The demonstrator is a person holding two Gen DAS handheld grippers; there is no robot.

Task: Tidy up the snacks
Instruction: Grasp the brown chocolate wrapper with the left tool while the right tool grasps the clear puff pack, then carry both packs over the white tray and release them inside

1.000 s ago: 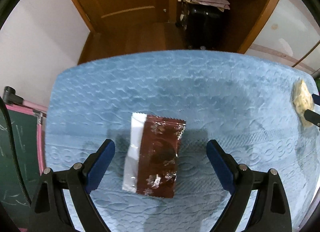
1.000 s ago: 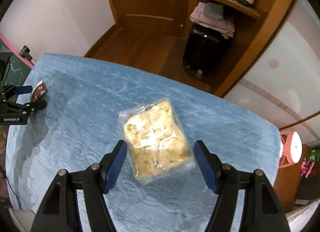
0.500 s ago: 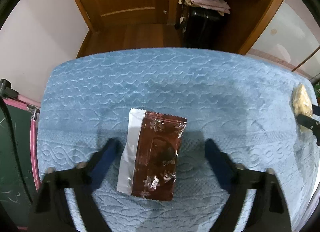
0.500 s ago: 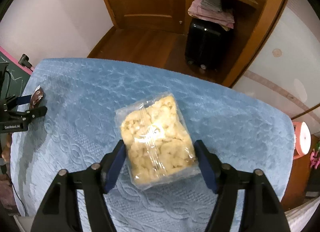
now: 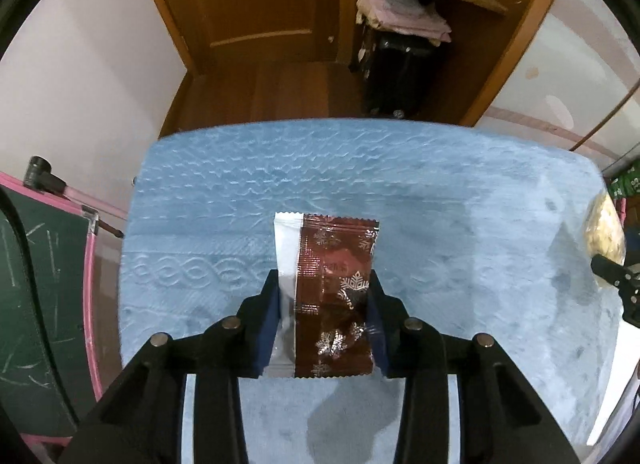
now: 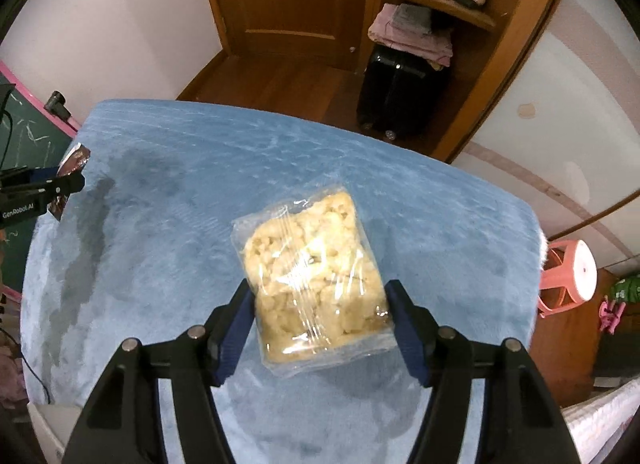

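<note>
My left gripper [image 5: 323, 292] is shut on a brown snack packet [image 5: 332, 288] with a white side strip and silver snowflakes, held above the blue table cover [image 5: 440, 199]. My right gripper [image 6: 318, 302] is shut on a clear bag of pale puffed snack [image 6: 314, 276], also lifted off the cover. The left gripper [image 6: 44, 187] with its packet shows at the left edge of the right wrist view. The clear bag [image 5: 604, 234] shows at the right edge of the left wrist view.
The blue textured cover [image 6: 160, 191] spans the whole table. A green chalkboard with a pink frame [image 5: 44, 284] stands left of the table. A black suitcase [image 6: 400, 99], a wooden door and shelves are behind. A pink stool [image 6: 568, 276] stands to the right.
Both grippers have closed on their snacks, which lay flat between open jaws before. Both snacks are now lifted off the cover.
</note>
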